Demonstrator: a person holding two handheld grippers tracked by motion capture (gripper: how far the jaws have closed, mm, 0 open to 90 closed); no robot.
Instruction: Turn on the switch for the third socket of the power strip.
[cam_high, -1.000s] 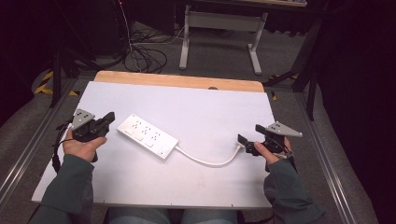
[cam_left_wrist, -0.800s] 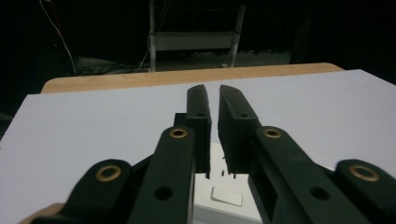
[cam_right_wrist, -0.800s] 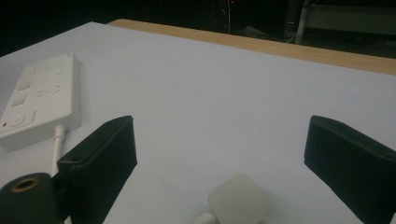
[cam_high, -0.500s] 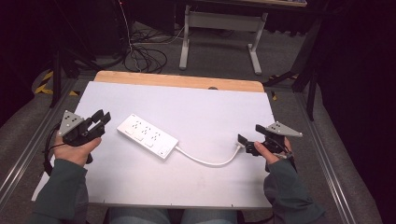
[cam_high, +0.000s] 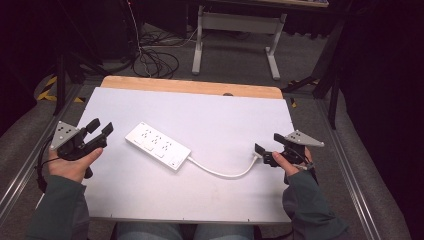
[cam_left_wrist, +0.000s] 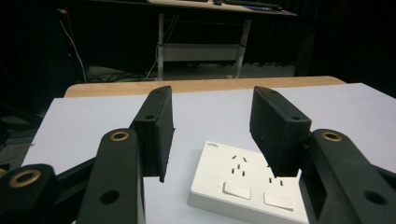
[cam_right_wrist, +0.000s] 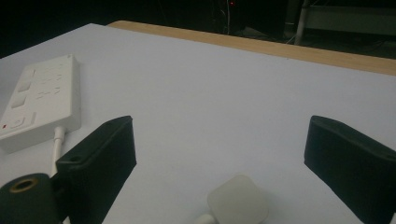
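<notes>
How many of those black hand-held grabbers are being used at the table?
2. The left grabber is in the person's hand at the table's left edge, aimed at the white power strip. The right grabber is at the right edge, at the plug end of the cord.

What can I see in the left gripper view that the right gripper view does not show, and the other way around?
Left gripper view alone: the socket holes of the power strip, between the left gripper and its open jaws. Right gripper view alone: the white plug between the right gripper's open jaws, plus the cable. Both share the strip and the white table.
</notes>
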